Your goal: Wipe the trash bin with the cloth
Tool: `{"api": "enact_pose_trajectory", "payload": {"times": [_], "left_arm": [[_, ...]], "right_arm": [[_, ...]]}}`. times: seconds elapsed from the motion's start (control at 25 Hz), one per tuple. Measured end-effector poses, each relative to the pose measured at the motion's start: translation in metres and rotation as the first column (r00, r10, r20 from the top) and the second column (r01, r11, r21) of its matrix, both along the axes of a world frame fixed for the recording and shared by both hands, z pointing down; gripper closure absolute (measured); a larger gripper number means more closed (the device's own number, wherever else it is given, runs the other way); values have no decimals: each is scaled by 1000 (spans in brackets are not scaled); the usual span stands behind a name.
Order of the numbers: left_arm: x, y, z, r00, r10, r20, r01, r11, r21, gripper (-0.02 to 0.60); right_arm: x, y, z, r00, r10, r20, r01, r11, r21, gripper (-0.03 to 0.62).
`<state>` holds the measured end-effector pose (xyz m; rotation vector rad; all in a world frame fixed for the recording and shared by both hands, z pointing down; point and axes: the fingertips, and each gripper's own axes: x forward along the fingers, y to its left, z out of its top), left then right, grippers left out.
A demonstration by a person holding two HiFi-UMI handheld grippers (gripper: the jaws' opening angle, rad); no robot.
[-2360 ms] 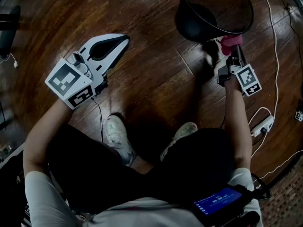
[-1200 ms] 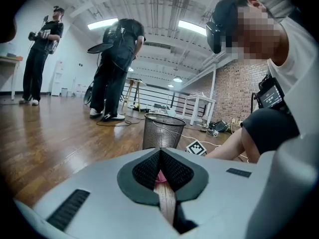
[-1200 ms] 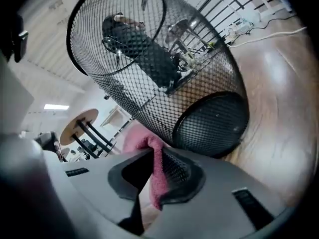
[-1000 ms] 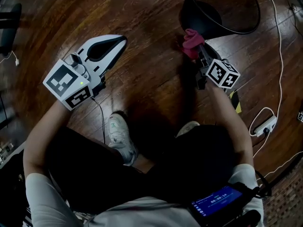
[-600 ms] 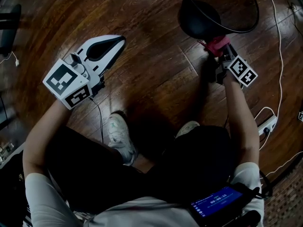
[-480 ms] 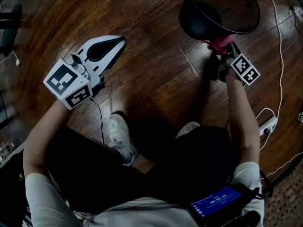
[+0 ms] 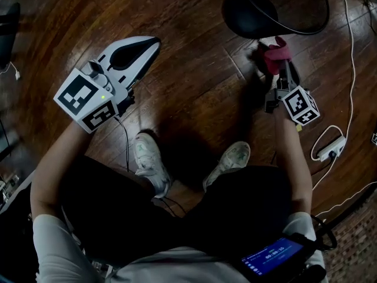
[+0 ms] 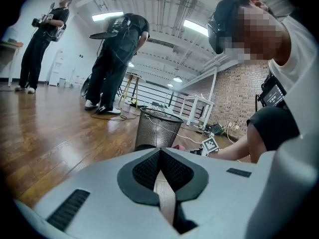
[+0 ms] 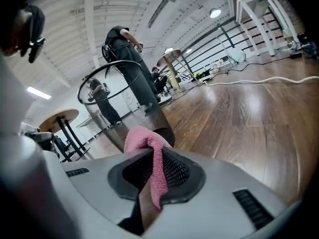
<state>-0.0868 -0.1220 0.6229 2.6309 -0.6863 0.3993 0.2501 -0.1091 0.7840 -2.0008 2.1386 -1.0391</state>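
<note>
Dark-wood plank floor, white power strip on it; brick wall beyond | my left gripper: jaws together, nothing held | my right gripper: clamped on pink cloth, just beside black mesh trash bin | versus half a second ago: cloth drawn back from bin's side, my right shoe forward.

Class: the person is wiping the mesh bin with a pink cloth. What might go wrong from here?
The bin stands free on the floor and the left claw is far from it, so a push may slide or tip it. The right claw pinches only a fold of the cloth, which may drag out on the mesh. A cable lies close by and may snag.
</note>
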Motion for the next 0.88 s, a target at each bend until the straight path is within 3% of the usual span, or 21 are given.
{"api": "enact_pose_trajectory", "payload": {"times": [0.24, 0.44, 0.68, 0.88], "left_arm": [[11, 21, -13, 999, -29, 40, 30, 999, -38, 571], [39, 10, -63, 998, -34, 43, 37, 997, -67, 571], [50, 31, -124, 998, -35, 45, 39, 995, -92, 571], [32, 59, -182, 996, -76, 42, 83, 975, -204, 571]], "right_arm": [[-54, 65, -52, 995, -94, 23, 95, 992, -82, 549], [-78, 84, -128, 989, -142, 39, 145, 984, -102, 549], [-100, 84, -227, 989, -145, 39, 147, 988, -46, 549], [-115, 91, -304, 988, -150, 29, 151, 988, -29, 549]]}}
